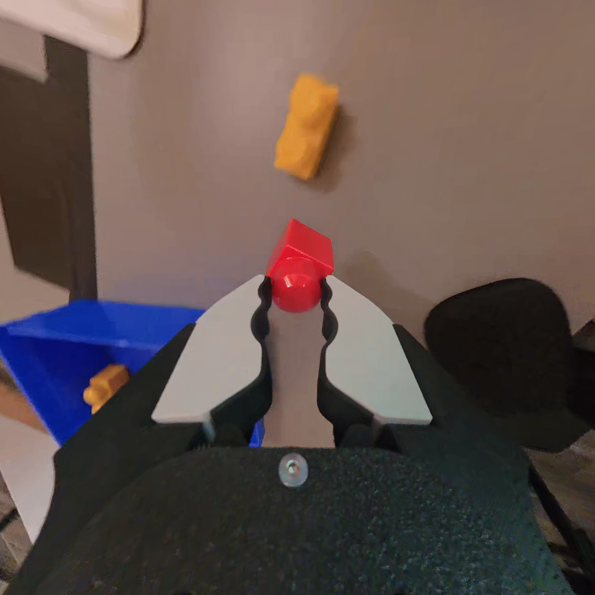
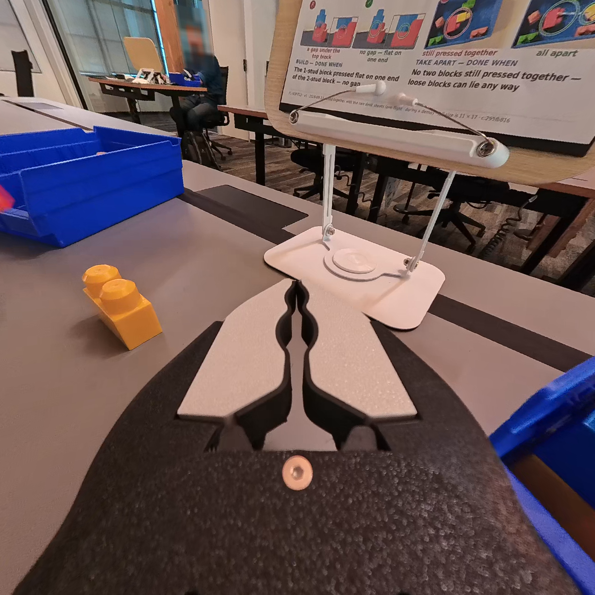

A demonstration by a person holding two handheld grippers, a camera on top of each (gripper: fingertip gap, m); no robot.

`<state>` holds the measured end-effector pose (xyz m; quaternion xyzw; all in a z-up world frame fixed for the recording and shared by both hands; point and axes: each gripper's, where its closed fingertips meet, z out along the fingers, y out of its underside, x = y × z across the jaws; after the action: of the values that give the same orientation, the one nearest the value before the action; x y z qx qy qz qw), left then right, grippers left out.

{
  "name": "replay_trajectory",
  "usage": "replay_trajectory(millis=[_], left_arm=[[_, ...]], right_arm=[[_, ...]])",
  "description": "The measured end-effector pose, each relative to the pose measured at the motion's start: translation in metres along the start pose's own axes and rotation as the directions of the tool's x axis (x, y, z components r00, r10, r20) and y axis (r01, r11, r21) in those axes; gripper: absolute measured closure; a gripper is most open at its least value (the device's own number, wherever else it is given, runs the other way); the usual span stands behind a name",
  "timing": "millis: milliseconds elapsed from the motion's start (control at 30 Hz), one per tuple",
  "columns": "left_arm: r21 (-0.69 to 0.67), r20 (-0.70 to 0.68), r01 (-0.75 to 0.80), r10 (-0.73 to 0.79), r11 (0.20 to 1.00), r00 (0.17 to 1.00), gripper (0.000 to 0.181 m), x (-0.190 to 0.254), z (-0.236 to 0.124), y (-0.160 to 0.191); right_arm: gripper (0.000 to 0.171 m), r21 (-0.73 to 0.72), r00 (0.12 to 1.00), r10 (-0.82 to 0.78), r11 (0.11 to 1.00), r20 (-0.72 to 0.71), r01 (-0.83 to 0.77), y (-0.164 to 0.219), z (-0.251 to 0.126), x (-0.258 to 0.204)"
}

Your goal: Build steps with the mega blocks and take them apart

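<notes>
Two blocks apart: red one-stud block (image 1: pixel 301 267) pinched by stud in left claw (image 1: pixel 295 291); orange two-stud block (image 1: pixel 306 127) on bench (image 1: pixel 450 128) at twelve o'clock, long axis roughly pointing away. Right claw (image 2: pixel 296 291) nearly closed, empty.

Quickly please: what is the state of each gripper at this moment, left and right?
Left gripper: closed on the stud of the red one-stud block, held above the table.
Right gripper: closed, holding nothing.

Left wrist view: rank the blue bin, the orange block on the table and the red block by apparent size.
1. blue bin, partly hidden
2. orange block
3. red block, looks similar; it is nearer the camera in the left gripper, so unsure.
</notes>
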<state>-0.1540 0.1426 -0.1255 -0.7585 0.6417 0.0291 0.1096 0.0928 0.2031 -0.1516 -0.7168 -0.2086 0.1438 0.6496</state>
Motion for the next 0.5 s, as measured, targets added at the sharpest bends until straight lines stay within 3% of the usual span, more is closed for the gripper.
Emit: replay_trajectory(millis=[267, 500], left_arm=[[0.054, -0.138, -0.182, 0.188, 0.982, 0.972, 0.152, 0.077, 0.049, -0.085], [0.057, -0.18, -0.249, 0.255, 0.967, 0.95, 0.152, 0.112, 0.079, -0.121]], right_arm=[[0.171, 0.018, 1.0, 0.009, 1.0, -0.019, -0.009, -0.005, -0.003, 0.008], [0.171, 0.029, 0.999, 0.017, 0.999, -0.032, -0.016, -0.008, -0.005, 0.013]])
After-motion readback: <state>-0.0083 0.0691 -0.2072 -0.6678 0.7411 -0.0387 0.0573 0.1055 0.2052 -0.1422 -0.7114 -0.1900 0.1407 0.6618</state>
